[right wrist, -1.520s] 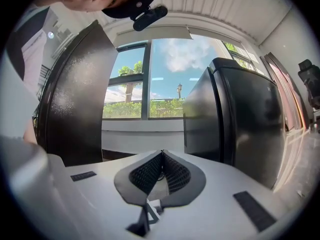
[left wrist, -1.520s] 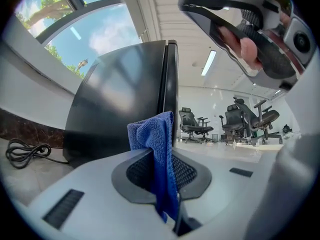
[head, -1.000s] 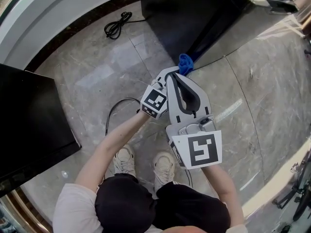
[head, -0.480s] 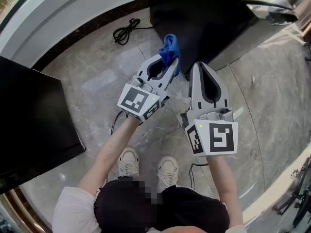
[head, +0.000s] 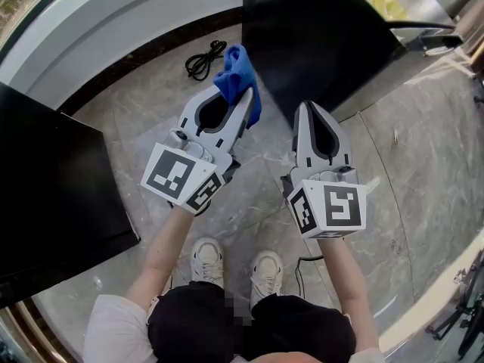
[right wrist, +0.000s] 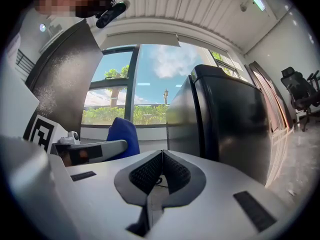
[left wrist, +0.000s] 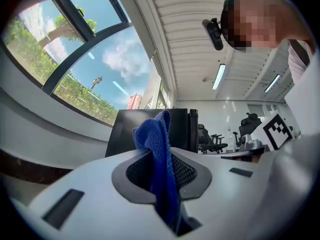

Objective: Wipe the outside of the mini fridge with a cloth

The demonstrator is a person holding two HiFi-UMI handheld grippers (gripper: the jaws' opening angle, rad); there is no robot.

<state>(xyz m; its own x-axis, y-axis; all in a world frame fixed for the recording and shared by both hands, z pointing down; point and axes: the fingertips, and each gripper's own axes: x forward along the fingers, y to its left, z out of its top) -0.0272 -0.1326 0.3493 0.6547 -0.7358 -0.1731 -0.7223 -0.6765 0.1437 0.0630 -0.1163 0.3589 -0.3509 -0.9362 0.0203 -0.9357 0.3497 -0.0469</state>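
Blue cloth poised by the fridge.
Your left tongs clamp the cloth for wiping; your right tongs sit pressed together, empty.

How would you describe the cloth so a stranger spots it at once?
Find the black mini fridge at the head view's top. Just left of it, the left gripper pinches a crumpled cloth, the only bright blue thing.

blue cloth bunched; black fridge upright

No legible text or labels.
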